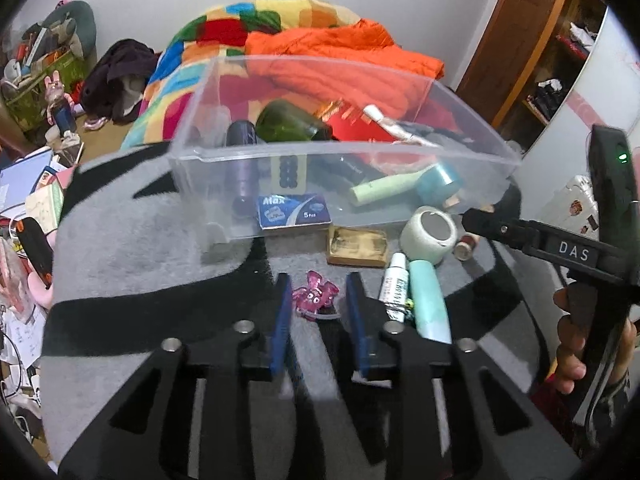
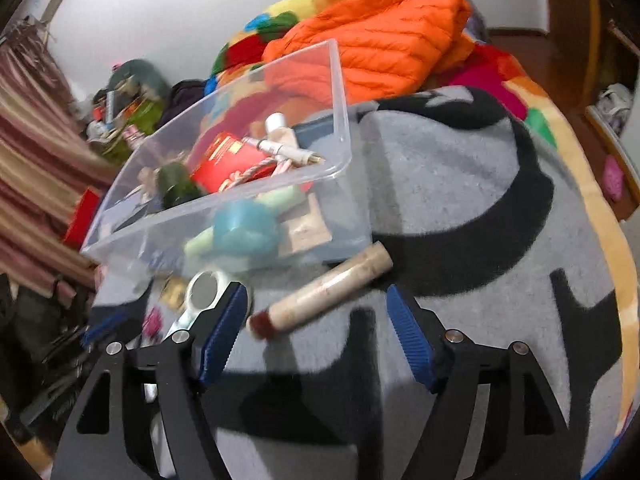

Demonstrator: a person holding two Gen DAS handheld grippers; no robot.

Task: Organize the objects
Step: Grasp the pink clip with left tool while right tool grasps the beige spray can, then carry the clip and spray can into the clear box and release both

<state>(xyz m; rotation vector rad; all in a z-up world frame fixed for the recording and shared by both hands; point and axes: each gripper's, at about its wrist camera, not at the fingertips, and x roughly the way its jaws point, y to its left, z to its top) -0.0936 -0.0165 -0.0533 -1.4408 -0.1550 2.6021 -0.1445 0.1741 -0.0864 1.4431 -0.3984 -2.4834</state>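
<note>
Left gripper (image 1: 318, 304) gapes around the pink clip (image 1: 315, 293); right gripper (image 2: 316, 312), also open, frames the tan tube (image 2: 324, 290). Clear bin (image 1: 200, 184) waits at twelve o'clock.

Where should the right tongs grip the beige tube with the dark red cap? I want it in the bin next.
Mid-body of the beige tube, coming from above: it lies flat and slanted on the blanket, between the open right tongs, so close across its narrow width.
</note>
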